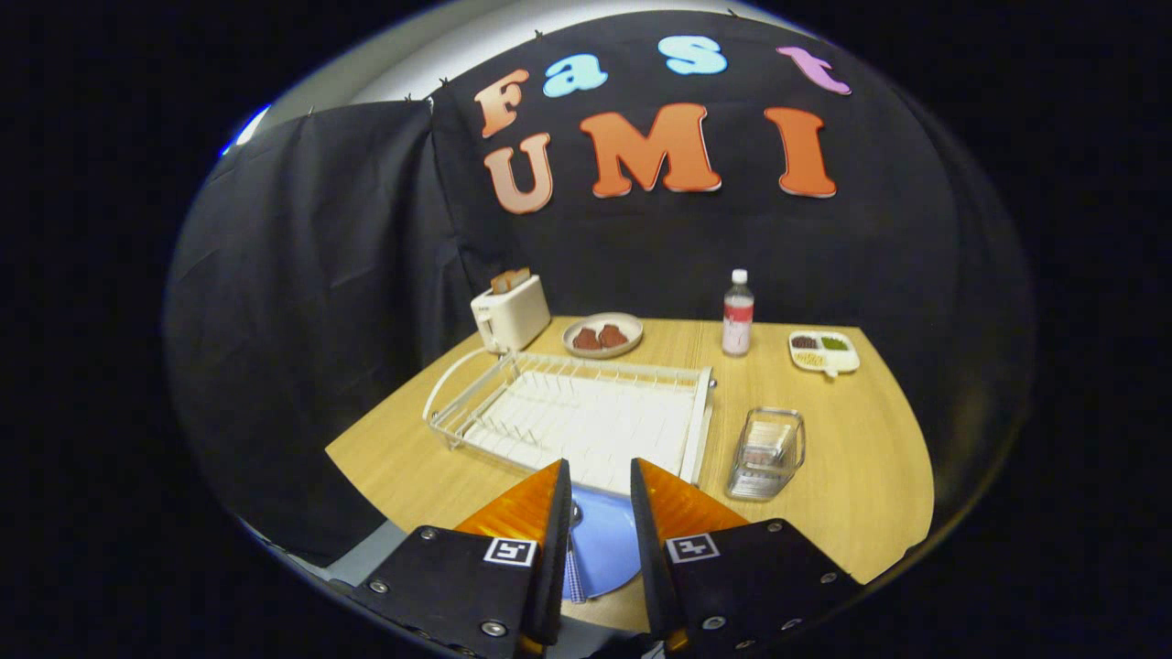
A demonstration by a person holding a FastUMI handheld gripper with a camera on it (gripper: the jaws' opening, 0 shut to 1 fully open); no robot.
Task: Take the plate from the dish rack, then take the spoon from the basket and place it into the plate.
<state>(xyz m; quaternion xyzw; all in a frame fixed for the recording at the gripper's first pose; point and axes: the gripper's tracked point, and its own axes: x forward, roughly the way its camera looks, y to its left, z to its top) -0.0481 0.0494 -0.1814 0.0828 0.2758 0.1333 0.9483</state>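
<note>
The gripper (600,476) hangs above the near edge of the pale wooden table (851,485), its fingers apart with nothing clamped between them. Directly below the gap lies the round blue plate (604,540), flat on the table just in front of the white wire dish rack (577,416). On the plate's left side, close against the left finger, sits a spoon (574,549) with a metal bowl and what seems a checked handle, though most of it is hidden.

To the right of the dish rack stands the small clear basket (767,453); its contents are too faint to tell. Beyond the rack are a white toaster (510,313), a dish of brown food (602,334), a plastic bottle (737,313) and a divided snack tray (824,351).

Judging from this, both placements look done; what is left is probably to lift clear without nudging the plate.
</note>
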